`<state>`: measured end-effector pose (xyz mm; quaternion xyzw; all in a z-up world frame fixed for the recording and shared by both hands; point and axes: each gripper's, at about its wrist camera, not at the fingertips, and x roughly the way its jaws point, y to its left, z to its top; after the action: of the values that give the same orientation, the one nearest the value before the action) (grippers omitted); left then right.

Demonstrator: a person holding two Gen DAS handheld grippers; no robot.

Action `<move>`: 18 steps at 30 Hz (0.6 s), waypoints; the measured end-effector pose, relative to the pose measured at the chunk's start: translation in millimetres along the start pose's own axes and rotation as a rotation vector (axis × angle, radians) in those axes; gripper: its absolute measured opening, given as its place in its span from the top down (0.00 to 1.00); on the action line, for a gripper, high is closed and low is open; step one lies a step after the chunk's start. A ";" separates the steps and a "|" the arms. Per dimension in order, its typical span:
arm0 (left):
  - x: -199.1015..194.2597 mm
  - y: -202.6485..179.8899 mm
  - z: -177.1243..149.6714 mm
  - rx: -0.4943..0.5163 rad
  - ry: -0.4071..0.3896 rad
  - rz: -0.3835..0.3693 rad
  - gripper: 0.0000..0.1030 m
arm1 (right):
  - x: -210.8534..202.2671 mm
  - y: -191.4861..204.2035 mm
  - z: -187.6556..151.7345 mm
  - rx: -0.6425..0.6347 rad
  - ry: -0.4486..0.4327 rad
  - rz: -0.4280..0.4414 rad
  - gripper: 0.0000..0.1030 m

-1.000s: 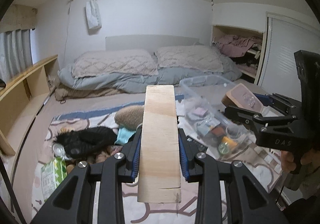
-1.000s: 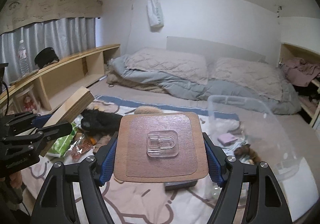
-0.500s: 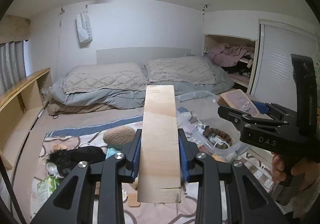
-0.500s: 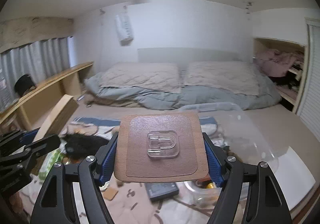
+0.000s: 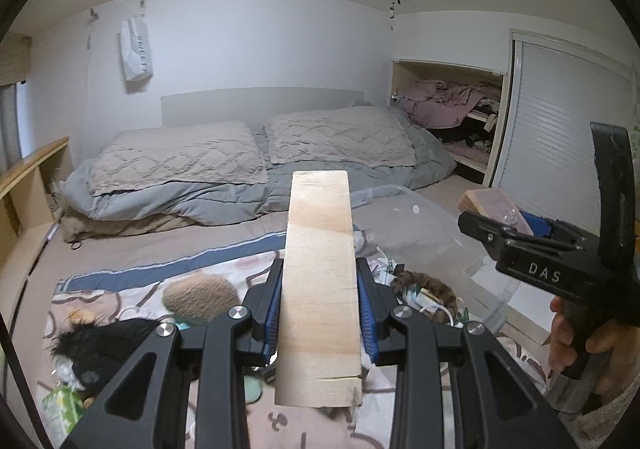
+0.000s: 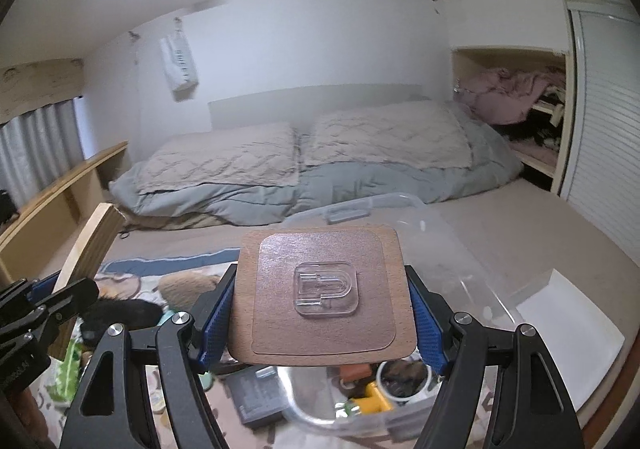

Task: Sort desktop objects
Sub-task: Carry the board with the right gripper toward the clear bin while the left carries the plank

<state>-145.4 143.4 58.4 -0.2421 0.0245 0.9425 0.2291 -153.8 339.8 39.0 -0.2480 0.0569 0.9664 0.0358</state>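
Left wrist view: a stiff, light-looking wooden plank (image 5: 320, 297) was clamped along its long edges by the left gripper (image 5: 320, 313), while a rigid brown square board (image 6: 322, 295) bearing a clear, possibly brittle hook (image 6: 325, 289) was pinched edgewise in the right gripper (image 6: 320, 325), above the clear bin (image 6: 460, 249) on the bed.

Two grippers are in view, the left gripper (image 5: 319, 305) clamped on one pale wooden plank (image 5: 320, 289) and the right gripper (image 6: 320, 313) on one brown square board (image 6: 322, 297) bearing one clear adhesive hook (image 6: 325, 291). Beyond the claws lie two quilted pillows (image 5: 176, 157), and under the right claw sits one clear plastic bin (image 6: 460, 273).
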 end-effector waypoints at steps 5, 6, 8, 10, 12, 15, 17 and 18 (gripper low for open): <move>33.9 -5.9 13.4 -0.011 -0.002 -0.047 0.68 | 26.9 -17.3 3.0 0.035 0.020 -0.039 0.26; 38.8 -7.6 15.5 -0.011 -0.003 -0.054 0.68 | 34.2 -21.4 3.7 0.040 0.024 -0.053 0.26; 49.3 -9.9 19.9 -0.013 -0.007 -0.065 0.68 | 43.6 -25.8 4.4 0.050 0.033 -0.066 0.26; 61.7 -10.6 24.9 -0.024 -0.011 -0.075 0.68 | 57.3 -31.8 3.9 0.067 0.052 -0.073 0.26; 75.0 -10.2 28.7 -0.043 -0.007 -0.084 0.68 | 67.3 -35.1 3.8 0.076 0.064 -0.084 0.26; 91.7 -9.0 31.3 -0.065 -0.007 -0.084 0.68 | 82.6 -40.4 3.7 0.092 0.083 -0.097 0.26; 103.2 -8.2 31.6 -0.085 -0.003 -0.091 0.69 | 89.8 -42.7 5.3 0.096 0.089 -0.105 0.26; 108.3 -7.8 32.1 -0.092 0.001 -0.095 0.69 | 94.3 -45.0 5.0 0.105 0.096 -0.108 0.26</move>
<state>-240.4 201.0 36.6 -0.2535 -0.0302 0.9307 0.2620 -234.3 388.8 -6.5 -0.2947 0.0957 0.9457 0.0979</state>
